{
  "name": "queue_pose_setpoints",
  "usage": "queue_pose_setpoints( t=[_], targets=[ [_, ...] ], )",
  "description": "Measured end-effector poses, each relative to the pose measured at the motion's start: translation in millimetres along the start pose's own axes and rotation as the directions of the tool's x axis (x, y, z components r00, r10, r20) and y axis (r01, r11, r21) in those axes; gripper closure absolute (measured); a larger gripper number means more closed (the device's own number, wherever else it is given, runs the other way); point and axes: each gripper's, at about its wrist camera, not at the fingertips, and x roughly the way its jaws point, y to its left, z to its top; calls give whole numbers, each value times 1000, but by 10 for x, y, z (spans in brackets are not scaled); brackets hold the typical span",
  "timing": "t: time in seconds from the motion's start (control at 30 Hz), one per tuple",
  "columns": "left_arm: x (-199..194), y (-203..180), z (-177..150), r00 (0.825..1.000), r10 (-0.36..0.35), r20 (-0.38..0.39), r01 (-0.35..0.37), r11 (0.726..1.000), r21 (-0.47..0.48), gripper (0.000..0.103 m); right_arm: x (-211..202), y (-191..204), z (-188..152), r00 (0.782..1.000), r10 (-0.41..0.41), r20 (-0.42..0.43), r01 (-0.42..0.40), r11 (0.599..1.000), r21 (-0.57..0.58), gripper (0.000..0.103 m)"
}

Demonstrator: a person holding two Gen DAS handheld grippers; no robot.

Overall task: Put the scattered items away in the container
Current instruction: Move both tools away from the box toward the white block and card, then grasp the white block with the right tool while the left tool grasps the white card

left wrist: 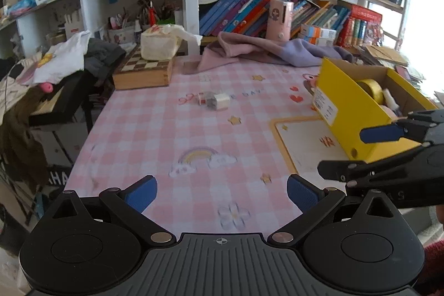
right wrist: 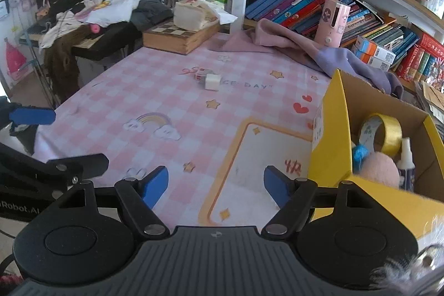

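A small white cube-like item (left wrist: 220, 101) (right wrist: 213, 82) lies mid-table with a little red-and-white piece (left wrist: 201, 98) (right wrist: 199, 75) beside it. The yellow cardboard box (left wrist: 347, 113) (right wrist: 330, 140) stands at the table's right. Inside it are a roll of yellow tape (right wrist: 384, 133), a pink puff (right wrist: 380, 169), a blue thing (right wrist: 360, 151) and a small spray bottle (right wrist: 406, 162). My left gripper (left wrist: 222, 194) hangs open over the near table with nothing between its fingers. My right gripper (right wrist: 216, 186) is open and empty too, just left of the box.
A chessboard box (left wrist: 144, 71) with a tissue pack (left wrist: 159, 42) on it sits at the back left. A pink-and-purple cloth (left wrist: 266, 52) and a pink cylinder (left wrist: 280, 18) lie at the back. Bookshelves rise behind. Clothes pile on a side table (left wrist: 61, 101) at left.
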Motion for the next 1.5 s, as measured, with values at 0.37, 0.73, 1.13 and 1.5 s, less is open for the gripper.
queue_pose_setpoints(
  t=[0.37, 0.73, 1.13, 1.5],
  targets=[
    [528, 233, 587, 998, 60, 2, -60, 998, 4, 2, 733, -188, 548, 999, 37, -6, -37, 999, 37, 28],
    [1095, 537, 974, 992, 124, -34, -124, 992, -3, 2, 1555, -131, 1034, 999, 38, -21, -36, 997, 64, 40],
    [1504, 814, 1163, 982, 172, -79, -175, 984, -39, 2, 2354, -44, 1323, 993, 80, -87, -73, 994, 81, 47],
    [1692, 771, 1257, 981, 160, -109, -162, 987, -16, 2, 2569, -49, 1334, 992, 59, -112, -50, 996, 77, 62]
  ],
)
